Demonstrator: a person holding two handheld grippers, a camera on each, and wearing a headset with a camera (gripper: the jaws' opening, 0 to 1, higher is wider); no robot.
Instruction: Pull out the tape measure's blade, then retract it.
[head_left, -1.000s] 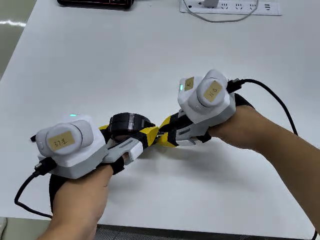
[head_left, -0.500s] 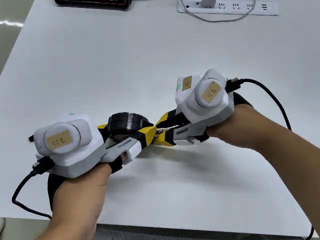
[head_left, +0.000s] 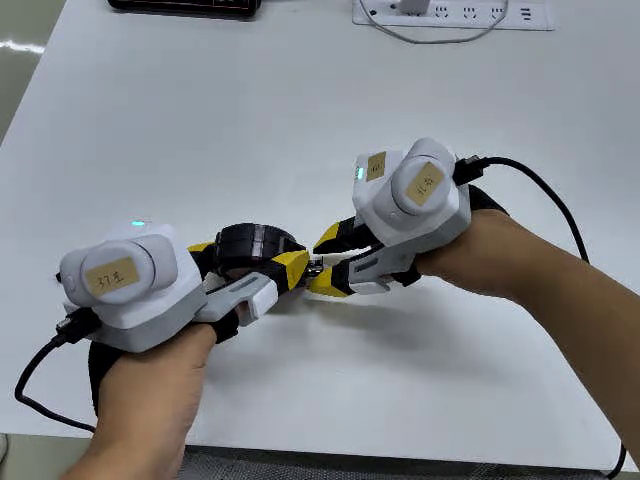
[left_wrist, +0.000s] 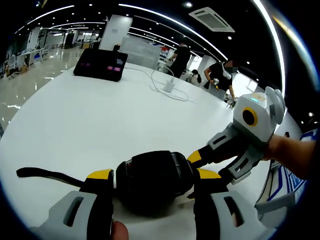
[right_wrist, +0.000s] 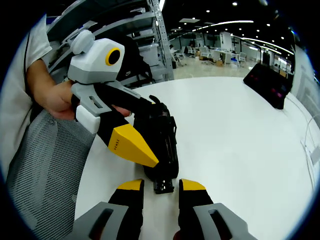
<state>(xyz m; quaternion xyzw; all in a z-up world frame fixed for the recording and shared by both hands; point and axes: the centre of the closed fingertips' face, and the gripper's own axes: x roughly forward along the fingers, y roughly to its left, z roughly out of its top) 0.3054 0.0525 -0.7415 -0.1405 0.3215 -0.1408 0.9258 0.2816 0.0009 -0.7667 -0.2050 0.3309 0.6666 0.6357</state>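
A black round tape measure (head_left: 258, 245) rests on the white table (head_left: 300, 120), and my left gripper (head_left: 250, 258) is shut on its case from both sides. In the left gripper view the case (left_wrist: 152, 180) sits between the yellow-tipped jaws of the left gripper (left_wrist: 154, 176), its black strap (left_wrist: 45, 175) trailing left. My right gripper (head_left: 322, 265) faces it from the right. In the right gripper view the blade's end tab (right_wrist: 162, 186) lies between the jaws of the right gripper (right_wrist: 162, 186), with small gaps either side. The blade is inside the case (right_wrist: 160, 140).
A white power strip (head_left: 450, 12) with a cable lies at the table's far edge, and a dark flat device (head_left: 185, 5) sits at the far left. The table's near edge runs just behind my hands. People stand far off in the left gripper view.
My right gripper has edged left, bringing its jaws closer around the tab. My left gripper, still holding the case, has shifted slightly up and left in the view.
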